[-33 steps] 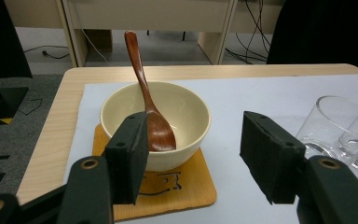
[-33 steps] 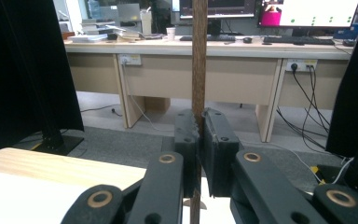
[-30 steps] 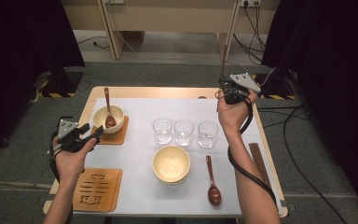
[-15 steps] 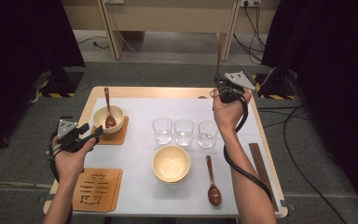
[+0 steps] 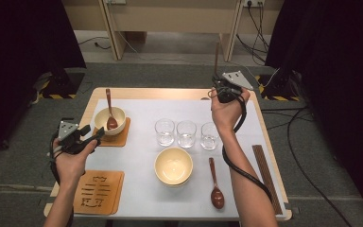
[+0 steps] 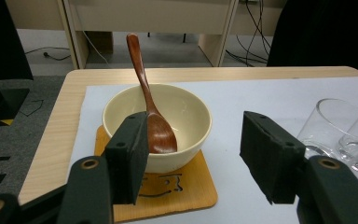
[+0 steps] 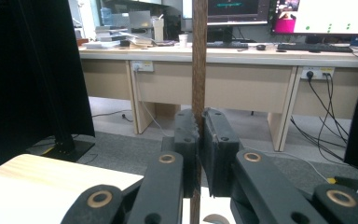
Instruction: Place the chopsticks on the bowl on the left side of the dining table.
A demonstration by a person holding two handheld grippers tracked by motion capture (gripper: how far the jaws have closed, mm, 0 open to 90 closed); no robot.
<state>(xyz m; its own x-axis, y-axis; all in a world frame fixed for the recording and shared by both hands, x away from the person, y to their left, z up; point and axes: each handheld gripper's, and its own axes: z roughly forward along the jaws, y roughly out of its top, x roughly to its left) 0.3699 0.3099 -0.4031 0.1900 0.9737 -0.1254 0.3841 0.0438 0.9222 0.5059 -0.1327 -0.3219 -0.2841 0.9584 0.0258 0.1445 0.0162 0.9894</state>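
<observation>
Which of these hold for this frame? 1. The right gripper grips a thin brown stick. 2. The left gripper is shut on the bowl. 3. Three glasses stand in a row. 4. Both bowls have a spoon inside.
1. True: the right gripper is shut on an upright chopstick.
2. False: the left gripper is open, short of the bowl on the coaster.
3. True: three glasses stand mid-table.
4. False: one spoon sits in that bowl; the near bowl is empty, its spoon beside it.
</observation>
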